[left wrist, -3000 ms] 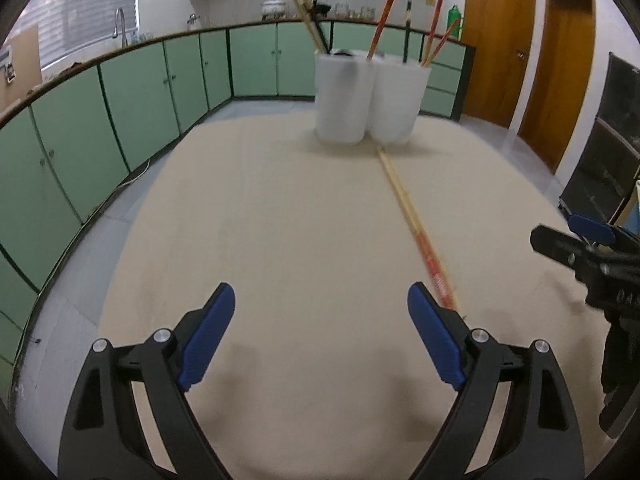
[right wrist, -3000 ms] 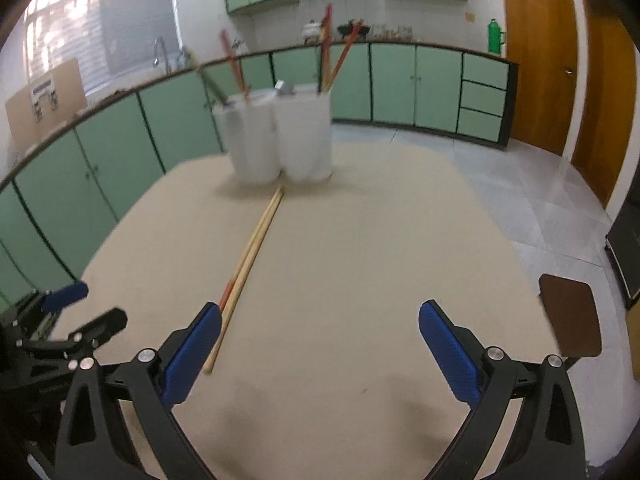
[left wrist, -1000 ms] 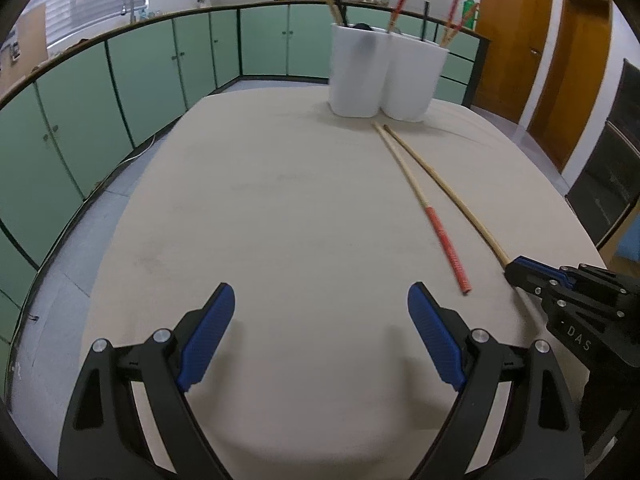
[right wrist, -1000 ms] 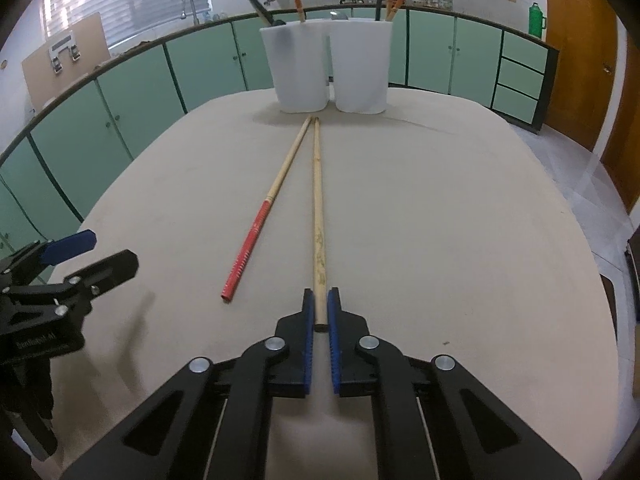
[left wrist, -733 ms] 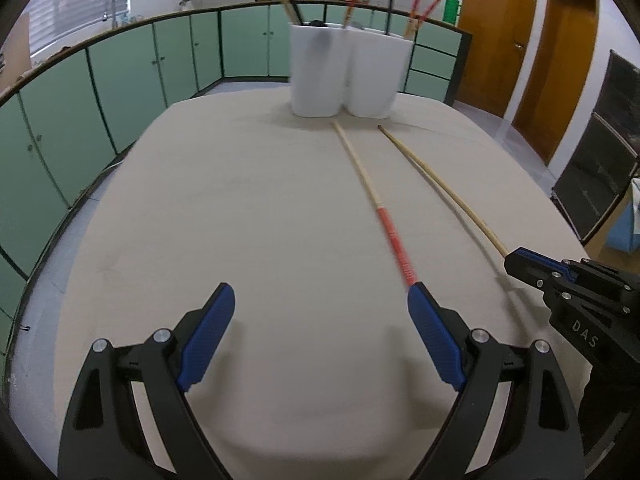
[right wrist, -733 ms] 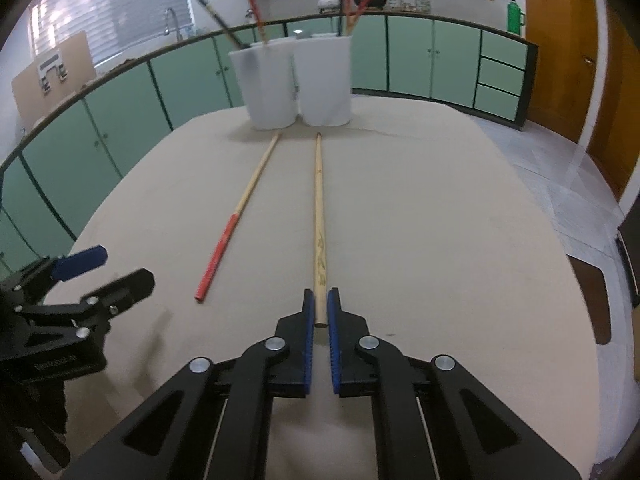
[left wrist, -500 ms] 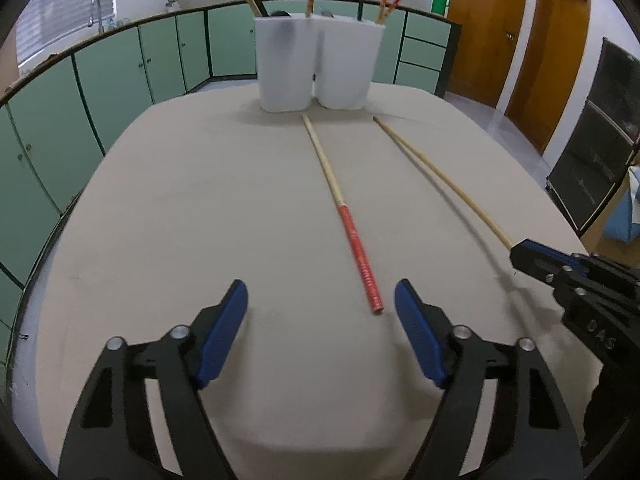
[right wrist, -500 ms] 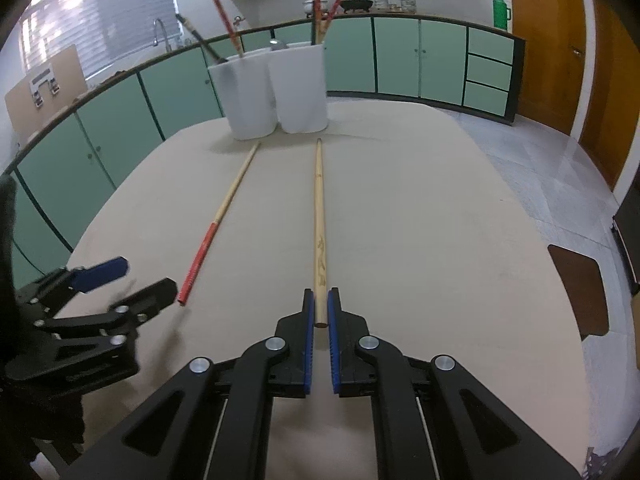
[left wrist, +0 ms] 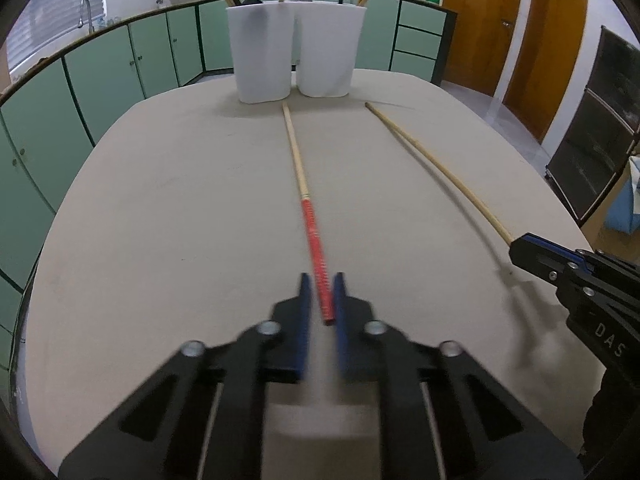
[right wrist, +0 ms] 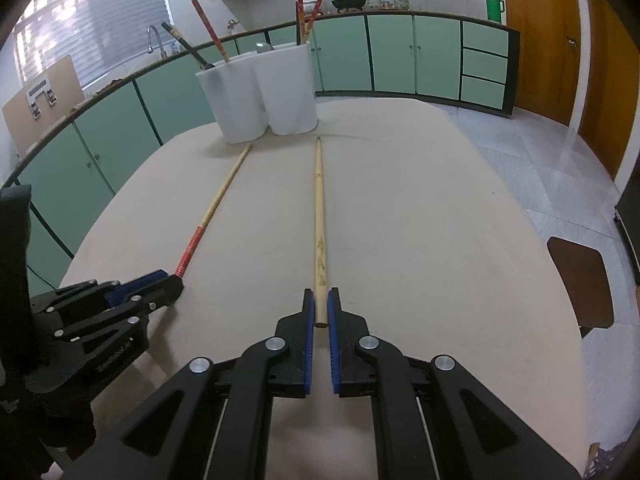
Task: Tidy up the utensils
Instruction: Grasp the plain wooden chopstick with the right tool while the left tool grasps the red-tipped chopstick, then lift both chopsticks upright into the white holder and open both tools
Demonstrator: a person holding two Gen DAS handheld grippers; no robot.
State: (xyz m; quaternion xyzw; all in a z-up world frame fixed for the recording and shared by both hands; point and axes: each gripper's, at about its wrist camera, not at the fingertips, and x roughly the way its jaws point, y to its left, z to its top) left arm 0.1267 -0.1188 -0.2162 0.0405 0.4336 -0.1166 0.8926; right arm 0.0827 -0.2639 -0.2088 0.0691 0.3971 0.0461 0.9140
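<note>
Two long chopsticks, red-handled (left wrist: 316, 248) in left gripper's (left wrist: 321, 300) just-closed jaws, plain one (right wrist: 319, 240) in right gripper's (right wrist: 319, 312).

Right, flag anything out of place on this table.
Two chopsticks lie flat on the table rather than standing in the white holders: the red-handled chopstick clamped in the left gripper, the plain chopstick in the right gripper. Nothing spilled or damaged.
</note>
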